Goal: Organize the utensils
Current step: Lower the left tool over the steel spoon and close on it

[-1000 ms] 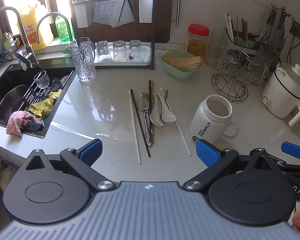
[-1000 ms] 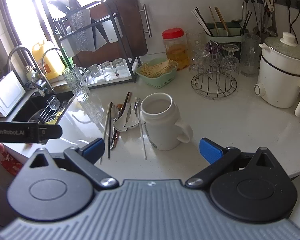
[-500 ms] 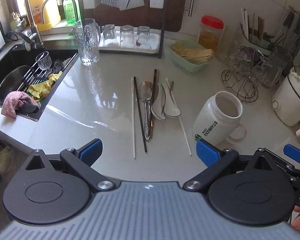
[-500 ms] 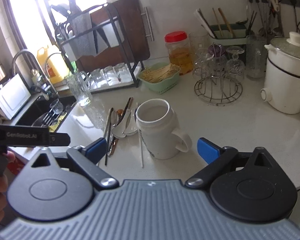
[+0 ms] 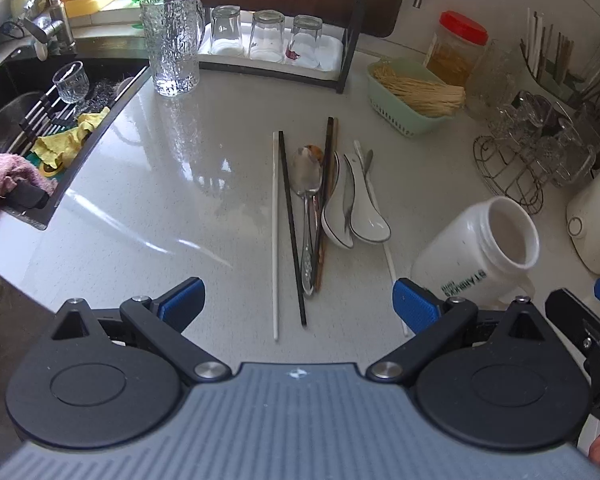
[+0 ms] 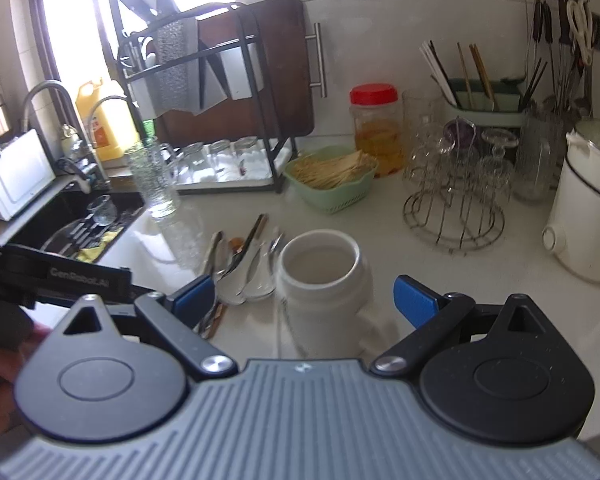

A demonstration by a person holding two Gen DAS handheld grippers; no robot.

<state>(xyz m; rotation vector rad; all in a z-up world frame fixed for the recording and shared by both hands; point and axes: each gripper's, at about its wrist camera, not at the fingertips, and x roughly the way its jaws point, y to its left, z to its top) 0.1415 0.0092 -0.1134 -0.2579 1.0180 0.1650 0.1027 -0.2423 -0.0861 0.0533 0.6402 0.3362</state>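
Note:
A row of utensils lies on the pale counter: a white chopstick, a black chopstick, a metal spoon, brown chopsticks and two white ceramic spoons. My left gripper is open, hovering over their near ends without touching them. To their right stands a white mug, upright and empty. My right gripper is open and straddles the mug, with gaps between its blue pads and the mug's sides. The utensils sit just left of the mug.
A sink with cloths and a glass lies at the left. A tall glass jug, a rack of tumblers, a green basket, a wire glass stand and a white cooker line the back and right.
My left gripper has come down and closer to the near ends of the utensils. My right gripper has moved in toward the mug, which now sits between its fingers, and its jaws have narrowed a little.

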